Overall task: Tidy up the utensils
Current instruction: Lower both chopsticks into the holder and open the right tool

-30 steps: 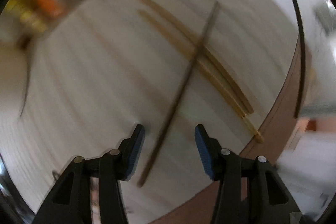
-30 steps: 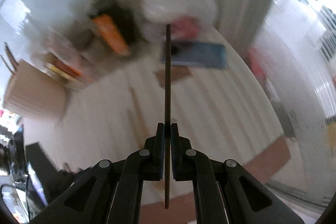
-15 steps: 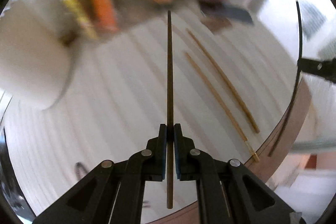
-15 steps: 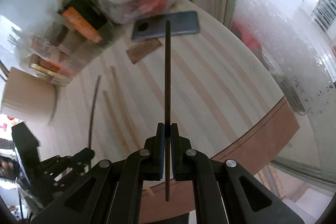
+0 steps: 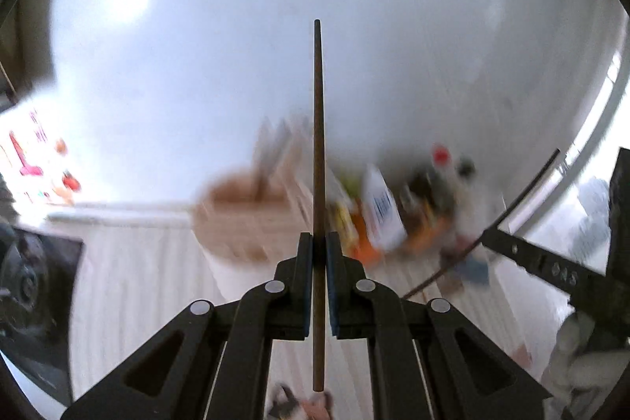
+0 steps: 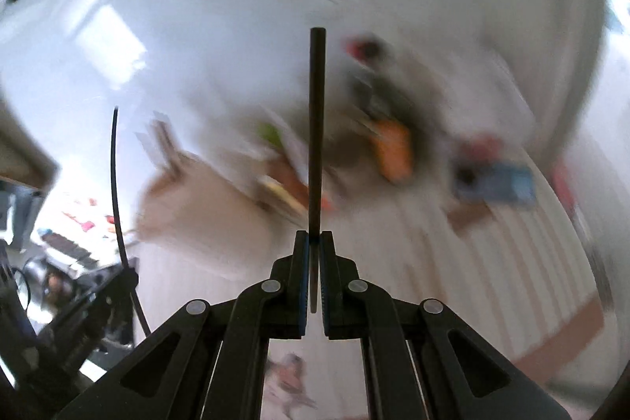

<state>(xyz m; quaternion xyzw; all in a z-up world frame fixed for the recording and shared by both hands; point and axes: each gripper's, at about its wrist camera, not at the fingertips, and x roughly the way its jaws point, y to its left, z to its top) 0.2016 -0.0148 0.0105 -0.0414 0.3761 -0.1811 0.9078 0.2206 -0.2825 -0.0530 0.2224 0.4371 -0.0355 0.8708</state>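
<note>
A round tan holder (image 5: 240, 219) stands toward the back of the pale striped table (image 5: 130, 274), left of the middle in the left wrist view. Blurred sticks (image 5: 275, 144) rise from its open top; their kind cannot be told. Right of it, along the table's far edge, sits a smeared cluster of boxes and bottles (image 5: 386, 215).

The left gripper (image 5: 318, 243) is clamped on a brown chopstick (image 5: 318, 144), which runs straight up between the pads, tip against the white wall (image 5: 275, 6), tail hanging below the fingers. At the right edge of that view the right gripper (image 5: 551, 270) shows with its own dark stick.

In the right wrist view the holder (image 6: 189, 215) lies left of centre, blurred. The right gripper (image 6: 314, 243) is closed on a dark chopstick (image 6: 316, 128) that stands upright. Past it, near the table's right side, lie a blue phone (image 6: 500, 184) and a brown coaster (image 6: 470, 217). The table's brown rim (image 6: 563, 341) curves along the lower right, with bare striped surface between rim and clutter.
</note>
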